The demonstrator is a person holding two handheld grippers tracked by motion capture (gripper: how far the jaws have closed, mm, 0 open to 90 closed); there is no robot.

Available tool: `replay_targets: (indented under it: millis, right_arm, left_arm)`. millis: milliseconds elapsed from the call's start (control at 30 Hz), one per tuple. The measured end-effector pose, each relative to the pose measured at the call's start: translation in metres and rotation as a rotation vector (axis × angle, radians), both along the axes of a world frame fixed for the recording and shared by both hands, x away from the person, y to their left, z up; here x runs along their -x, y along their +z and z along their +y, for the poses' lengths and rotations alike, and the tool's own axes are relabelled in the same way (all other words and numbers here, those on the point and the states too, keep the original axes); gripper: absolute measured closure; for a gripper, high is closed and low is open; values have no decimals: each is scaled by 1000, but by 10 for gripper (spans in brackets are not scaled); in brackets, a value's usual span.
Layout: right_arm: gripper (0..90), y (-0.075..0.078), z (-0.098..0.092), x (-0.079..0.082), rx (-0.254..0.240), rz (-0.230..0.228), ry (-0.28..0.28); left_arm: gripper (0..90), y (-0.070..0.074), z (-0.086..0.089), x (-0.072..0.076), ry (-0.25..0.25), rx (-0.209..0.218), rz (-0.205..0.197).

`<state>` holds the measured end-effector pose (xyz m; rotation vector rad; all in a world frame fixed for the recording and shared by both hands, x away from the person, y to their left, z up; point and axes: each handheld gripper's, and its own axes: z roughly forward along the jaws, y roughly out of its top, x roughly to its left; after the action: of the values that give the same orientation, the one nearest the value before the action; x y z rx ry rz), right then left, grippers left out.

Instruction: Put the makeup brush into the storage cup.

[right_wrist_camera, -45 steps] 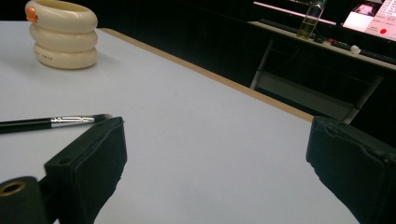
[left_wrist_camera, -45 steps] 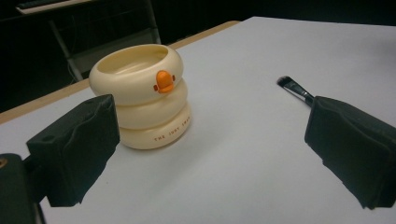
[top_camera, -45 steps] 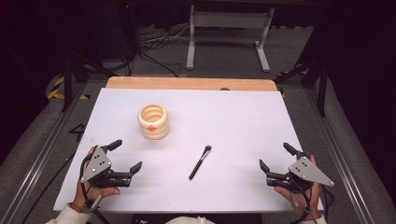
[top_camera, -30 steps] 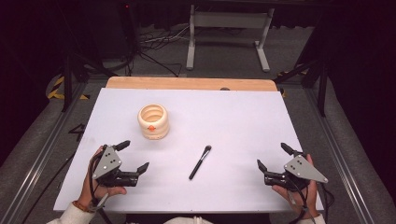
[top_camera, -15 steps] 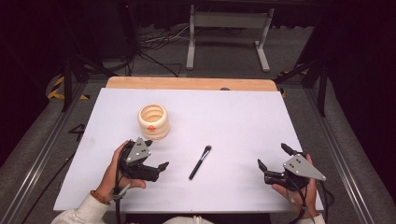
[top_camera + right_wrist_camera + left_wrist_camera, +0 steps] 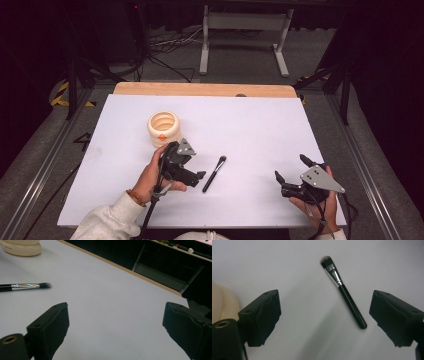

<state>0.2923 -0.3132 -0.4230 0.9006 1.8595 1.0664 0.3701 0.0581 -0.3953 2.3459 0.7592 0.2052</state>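
Observation:
A black makeup brush (image 6: 214, 174) with a silver ferrule lies on the white table (image 6: 250, 125), bristles pointing away from me. My left gripper (image 6: 196, 162) hovers just left of it, open and empty. In the left gripper view the brush (image 6: 344, 292) lies between the spread jaws, nearer the right one, and the left gripper (image 6: 325, 302) holds nothing. A cream ribbed holder (image 6: 163, 127) stands behind the left hand. My right gripper (image 6: 290, 166) rests open at the front right, apart from everything. In its own view the right gripper (image 6: 115, 315) faces the brush (image 6: 25, 286) and the holder (image 6: 21, 247).
A wooden strip (image 6: 205, 90) runs along the table's far edge. Beyond it stand a metal frame (image 6: 245, 30) and cables on a dark floor. Bare white surface stretches between the brush and the right gripper.
My left gripper has moved from the front left corner rightward across the table to the brush. The right gripper has barely shifted. Brush and holder have stayed put.

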Motion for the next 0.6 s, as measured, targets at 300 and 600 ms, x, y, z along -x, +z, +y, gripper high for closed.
replay_targets:
  millis: [300, 600]
  right_arm:
    - [86, -1, 0, 0, 5, 4, 13]
    - [86, -2, 1, -1, 17, 10, 16]
  left_arm:
    - [192, -9, -34, -23, 12, -73, 178]
    - [282, -21, -64, -36, 10, -207, 258]
